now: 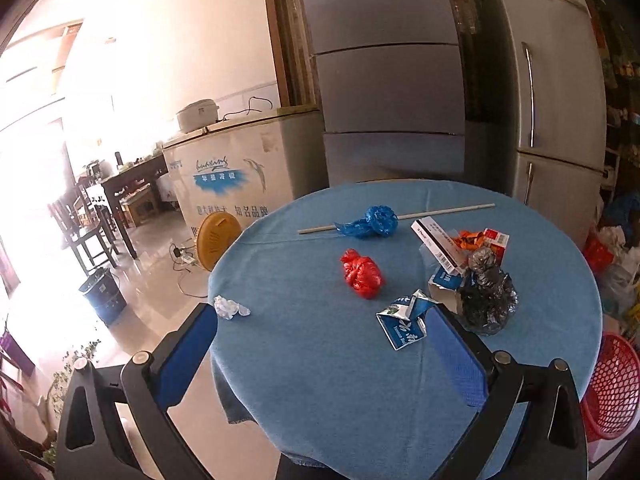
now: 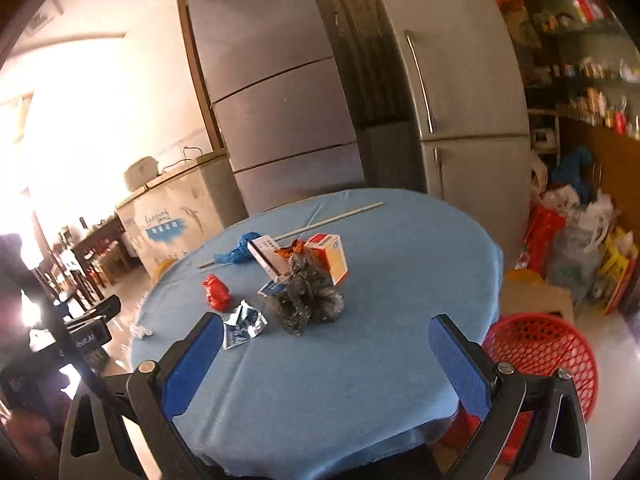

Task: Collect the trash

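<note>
Hovering wide open and empty above the round blue-clothed table (image 2: 380, 280), both the left gripper (image 1: 320, 344) and right gripper (image 2: 326, 344) seemed poised to choose; crumpled black plastic bag (image 2: 308, 300) lay mid-table, red mesh basket (image 2: 540, 352) just beside it for dumping.

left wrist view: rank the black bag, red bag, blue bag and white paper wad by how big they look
1. black bag, largest, though it lies nearer the camera than the others.
2. red bag and blue bag look about alike; the blue one lies farther back, so I won't rank them.
3. white paper wad, smallest.
</note>
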A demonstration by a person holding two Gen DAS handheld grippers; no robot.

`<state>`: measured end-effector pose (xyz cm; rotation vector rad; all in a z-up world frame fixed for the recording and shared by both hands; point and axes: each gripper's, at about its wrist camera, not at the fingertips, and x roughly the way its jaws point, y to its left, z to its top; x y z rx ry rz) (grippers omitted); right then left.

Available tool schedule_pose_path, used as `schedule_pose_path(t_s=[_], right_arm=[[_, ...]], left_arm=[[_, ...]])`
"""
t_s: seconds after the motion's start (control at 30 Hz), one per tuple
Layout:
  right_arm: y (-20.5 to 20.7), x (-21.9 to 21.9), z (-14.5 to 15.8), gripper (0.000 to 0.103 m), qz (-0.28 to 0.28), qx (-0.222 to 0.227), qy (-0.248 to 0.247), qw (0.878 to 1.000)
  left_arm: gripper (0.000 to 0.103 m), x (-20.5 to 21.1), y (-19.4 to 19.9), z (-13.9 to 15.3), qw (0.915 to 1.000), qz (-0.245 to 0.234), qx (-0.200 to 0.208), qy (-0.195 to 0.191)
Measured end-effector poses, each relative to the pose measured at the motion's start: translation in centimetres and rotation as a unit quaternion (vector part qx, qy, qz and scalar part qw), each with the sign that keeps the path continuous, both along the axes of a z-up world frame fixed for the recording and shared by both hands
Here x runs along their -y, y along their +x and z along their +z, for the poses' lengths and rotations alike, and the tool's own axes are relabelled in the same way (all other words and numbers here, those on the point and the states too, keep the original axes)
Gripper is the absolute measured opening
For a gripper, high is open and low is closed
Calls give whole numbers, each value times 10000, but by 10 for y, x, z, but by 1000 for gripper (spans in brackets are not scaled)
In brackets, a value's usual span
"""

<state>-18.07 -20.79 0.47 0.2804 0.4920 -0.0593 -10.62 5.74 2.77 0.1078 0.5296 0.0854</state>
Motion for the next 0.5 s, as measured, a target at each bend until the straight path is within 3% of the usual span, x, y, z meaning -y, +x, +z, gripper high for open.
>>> schedule_pose_path(t_s=[0.17,0.5], right_arm=[[13,-7,-13,103,172,-362,62,9992],[25,-25,-10,103,446,-407,-264,9978]], left_arm=[[103,1,-3,-2,10000,-28,-14,39],[103,-4,-2,-4,10000,-29,-71,-51]])
